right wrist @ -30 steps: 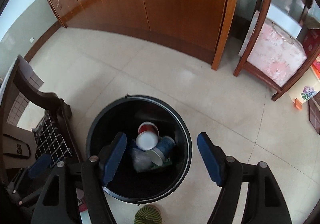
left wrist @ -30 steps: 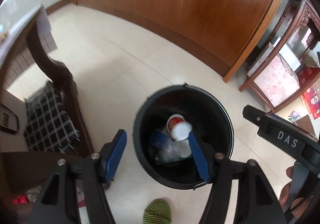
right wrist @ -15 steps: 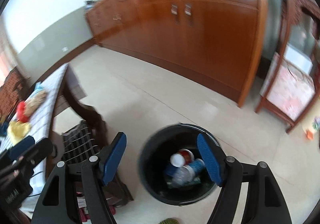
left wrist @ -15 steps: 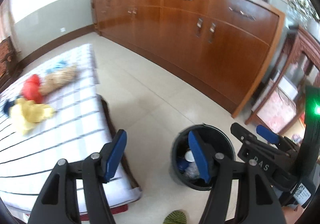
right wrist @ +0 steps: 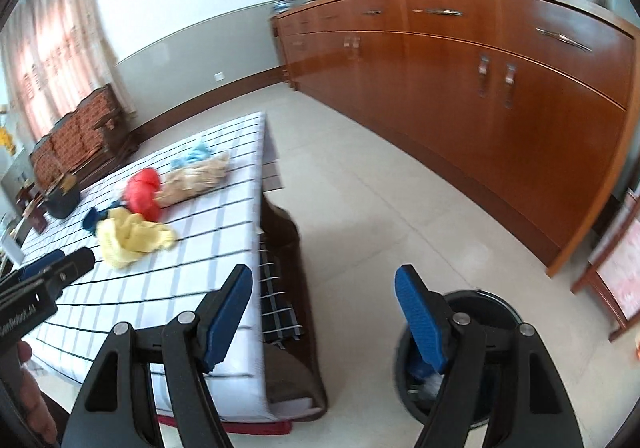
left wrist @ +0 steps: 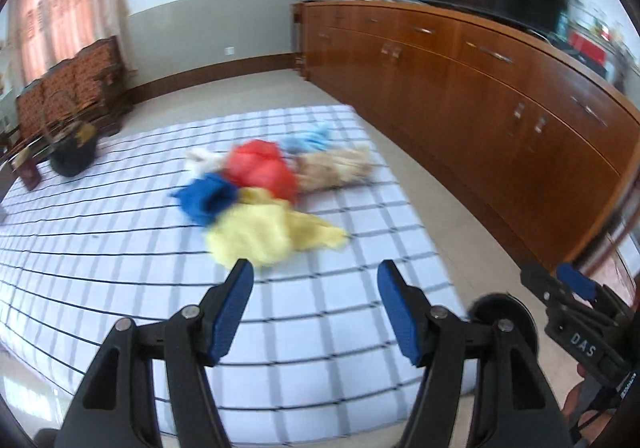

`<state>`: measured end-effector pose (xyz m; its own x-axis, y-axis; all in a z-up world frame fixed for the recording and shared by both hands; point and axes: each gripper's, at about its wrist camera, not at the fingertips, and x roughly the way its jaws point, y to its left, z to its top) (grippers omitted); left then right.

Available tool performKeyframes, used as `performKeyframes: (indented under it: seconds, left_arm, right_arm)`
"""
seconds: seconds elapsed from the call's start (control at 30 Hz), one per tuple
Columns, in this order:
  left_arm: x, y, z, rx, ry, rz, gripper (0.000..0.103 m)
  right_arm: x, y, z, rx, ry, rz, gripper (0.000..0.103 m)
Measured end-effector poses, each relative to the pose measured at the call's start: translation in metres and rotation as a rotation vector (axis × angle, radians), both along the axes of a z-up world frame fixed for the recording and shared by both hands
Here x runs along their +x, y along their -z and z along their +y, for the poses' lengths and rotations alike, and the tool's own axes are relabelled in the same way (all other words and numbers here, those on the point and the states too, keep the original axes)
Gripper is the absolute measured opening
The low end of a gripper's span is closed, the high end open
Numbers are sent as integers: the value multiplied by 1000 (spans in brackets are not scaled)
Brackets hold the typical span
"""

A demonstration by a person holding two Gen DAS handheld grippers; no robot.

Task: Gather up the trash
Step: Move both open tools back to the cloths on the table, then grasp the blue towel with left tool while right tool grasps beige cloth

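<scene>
A pile of crumpled trash lies on the checked tablecloth point(left wrist: 120, 248): a yellow piece point(left wrist: 264, 234), a red bag point(left wrist: 262, 167), a blue piece point(left wrist: 206, 199), a tan wrapper point(left wrist: 336, 167) and a light blue piece point(left wrist: 310, 141). My left gripper point(left wrist: 316, 312) is open and empty above the table, just short of the yellow piece. My right gripper point(right wrist: 324, 318) is open and empty over the floor between the table edge and the black trash bin point(right wrist: 492, 312). The pile also shows in the right wrist view, with the yellow piece point(right wrist: 128, 238) nearest. The bin holds cups.
A long wooden cabinet point(right wrist: 500, 79) runs along the right wall. A dark chair with a checked cushion point(right wrist: 280, 308) stands at the table's edge. A dark basket point(left wrist: 74, 155) sits at the table's far left. Carved wooden chairs point(left wrist: 72, 87) stand by the curtain.
Both grippers have risen from over the bin and swung left toward the table. The trash pile has come into view ahead of the left gripper. Both stay open.
</scene>
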<state>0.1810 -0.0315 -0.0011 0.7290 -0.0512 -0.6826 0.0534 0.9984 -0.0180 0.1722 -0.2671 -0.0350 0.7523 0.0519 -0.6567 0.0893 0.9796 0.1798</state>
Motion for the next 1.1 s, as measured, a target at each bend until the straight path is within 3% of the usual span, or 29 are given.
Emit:
performKeyframes:
  seconds: [0.23, 0.53, 0.8, 0.97, 1.1]
  left_arm:
    - [20, 3, 48, -11, -78, 14, 66]
    - [60, 17, 93, -90, -122, 55, 66]
    - [91, 20, 97, -129, -121, 61, 66]
    - [111, 44, 97, -118, -135, 132, 69]
    - [114, 54, 106, -142, -149, 142, 69]
  right_arm:
    - [38, -6, 58, -5, -94, -8, 79]
    - [92, -6, 118, -3, -180, -3, 80]
    - [131, 1, 135, 7, -169, 16, 80]
    - [162, 5, 145, -11, -171, 24, 80]
    - [188, 15, 151, -29, -164, 51, 80]
